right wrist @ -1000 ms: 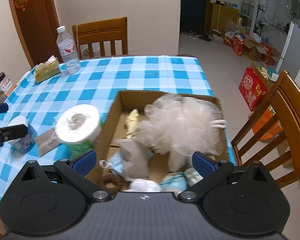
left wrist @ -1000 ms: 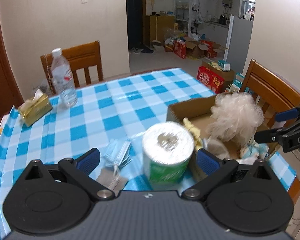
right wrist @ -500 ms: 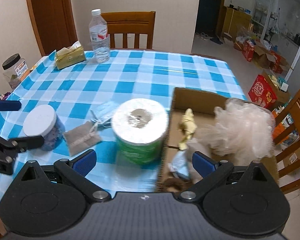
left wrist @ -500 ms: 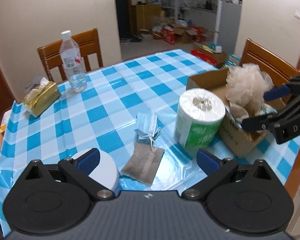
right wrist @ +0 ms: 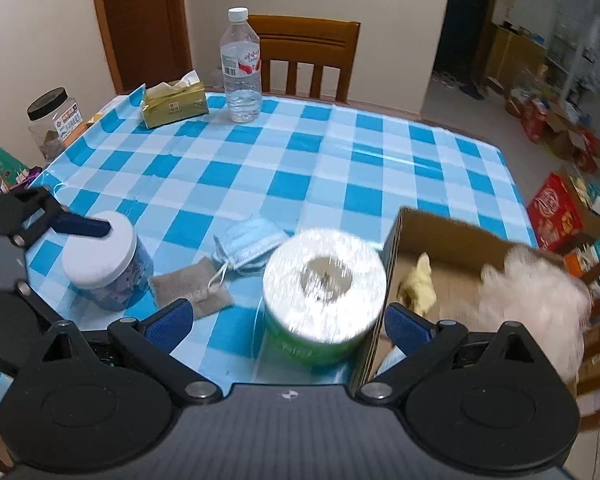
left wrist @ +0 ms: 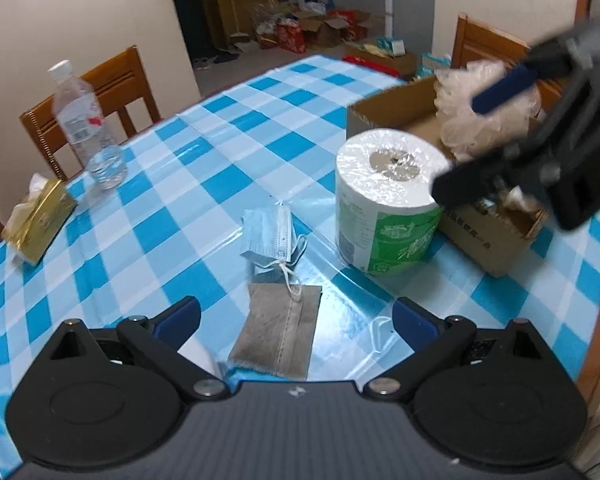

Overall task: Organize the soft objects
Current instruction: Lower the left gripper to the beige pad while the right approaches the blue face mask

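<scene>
while both grippers hung spread and empty, the paper roll [right wrist: 323, 291] stood upright on the worktop [right wrist: 340, 160] against the cardboard box [right wrist: 444, 232], dead ahead between the right gripper [right wrist: 286, 322] jaws; the left gripper [left wrist: 296, 320] faced the grey pouch [left wrist: 278, 330] instead. motion blurred the box's contents.

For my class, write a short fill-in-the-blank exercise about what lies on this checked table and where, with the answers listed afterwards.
1. The toilet paper roll stands upright right beside the ______ box.
2. The blue face mask lies partly on a flat ______ pouch.
3. The white puff sits ______ the box.
4. Both the left gripper and the right gripper are ______.

Answers: cardboard; grey; inside; open
</scene>
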Available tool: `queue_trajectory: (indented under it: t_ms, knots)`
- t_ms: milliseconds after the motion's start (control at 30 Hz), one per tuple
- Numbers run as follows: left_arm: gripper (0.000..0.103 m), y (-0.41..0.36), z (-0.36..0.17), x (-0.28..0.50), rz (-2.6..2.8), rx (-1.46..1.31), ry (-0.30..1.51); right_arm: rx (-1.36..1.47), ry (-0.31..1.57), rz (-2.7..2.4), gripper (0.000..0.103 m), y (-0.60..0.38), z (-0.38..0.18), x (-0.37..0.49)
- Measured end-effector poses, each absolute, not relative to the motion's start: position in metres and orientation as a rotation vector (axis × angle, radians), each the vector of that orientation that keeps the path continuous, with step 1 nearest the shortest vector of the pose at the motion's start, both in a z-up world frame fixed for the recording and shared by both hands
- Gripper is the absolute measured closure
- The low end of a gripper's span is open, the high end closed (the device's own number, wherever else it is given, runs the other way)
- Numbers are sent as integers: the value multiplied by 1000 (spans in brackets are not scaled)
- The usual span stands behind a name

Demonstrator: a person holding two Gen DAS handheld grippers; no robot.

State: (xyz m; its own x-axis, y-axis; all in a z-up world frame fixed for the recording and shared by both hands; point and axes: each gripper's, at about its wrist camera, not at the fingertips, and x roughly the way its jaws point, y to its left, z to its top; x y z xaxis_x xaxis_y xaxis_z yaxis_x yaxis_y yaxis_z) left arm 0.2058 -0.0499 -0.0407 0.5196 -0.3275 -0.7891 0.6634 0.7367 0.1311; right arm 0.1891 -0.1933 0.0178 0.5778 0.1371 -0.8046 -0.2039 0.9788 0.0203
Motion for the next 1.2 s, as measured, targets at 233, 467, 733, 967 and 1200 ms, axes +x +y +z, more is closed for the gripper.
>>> queue_trajectory:
  t_ms: [233, 467, 733, 967, 1200]
  knots:
    - [14, -70, -71, 238, -632, 506, 927, -106, 983, 295, 0, -195, 19, 246]
    - [18, -76, -94, 259, -624, 557, 1004, -93, 1100, 321, 0, -188, 5, 311]
    - [18, -81, -107, 266, -644, 613, 1042, -102, 1251, 302, 0, -169, -24, 369]
    - [26, -78, -117, 273, -634, 610, 1080, -127, 1315, 279, 0, -148, -44, 397]
    - [38, -77, -116, 274, -659, 580, 1090, -100, 1391, 285, 0, -138, -67, 411]
